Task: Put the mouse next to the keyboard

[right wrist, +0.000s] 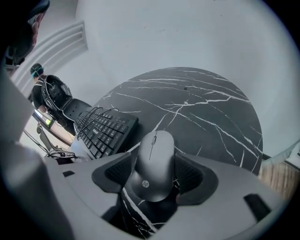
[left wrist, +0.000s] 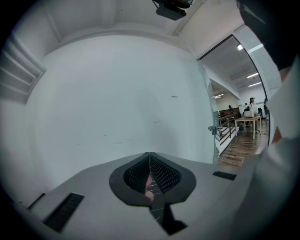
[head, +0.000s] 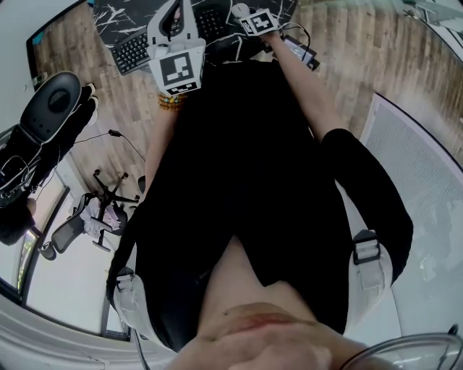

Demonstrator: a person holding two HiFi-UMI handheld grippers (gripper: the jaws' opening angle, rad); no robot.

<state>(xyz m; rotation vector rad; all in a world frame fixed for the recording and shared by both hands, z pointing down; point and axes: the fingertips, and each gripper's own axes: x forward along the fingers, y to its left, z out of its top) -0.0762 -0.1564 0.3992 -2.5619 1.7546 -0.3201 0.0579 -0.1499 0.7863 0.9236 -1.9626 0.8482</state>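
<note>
In the right gripper view a black HP mouse (right wrist: 153, 161) sits between the two black pads of my right gripper (right wrist: 154, 174), which is shut on its sides. It is held just over the near edge of a round black marble table (right wrist: 206, 112). A black keyboard (right wrist: 105, 131) lies on that table to the mouse's left, partly over the table's edge. In the head view the keyboard (head: 134, 50) shows at the top, with my left gripper (head: 173, 43) and right gripper (head: 253, 20) above it. My left gripper (left wrist: 150, 173) is shut on nothing and faces a white wall.
A black cable and power brick (head: 300, 50) lie near the table's right side. An office chair (head: 101, 209) and a black padded device (head: 51, 108) stand on the wooden floor at the left. A person (right wrist: 37, 79) is beyond the keyboard.
</note>
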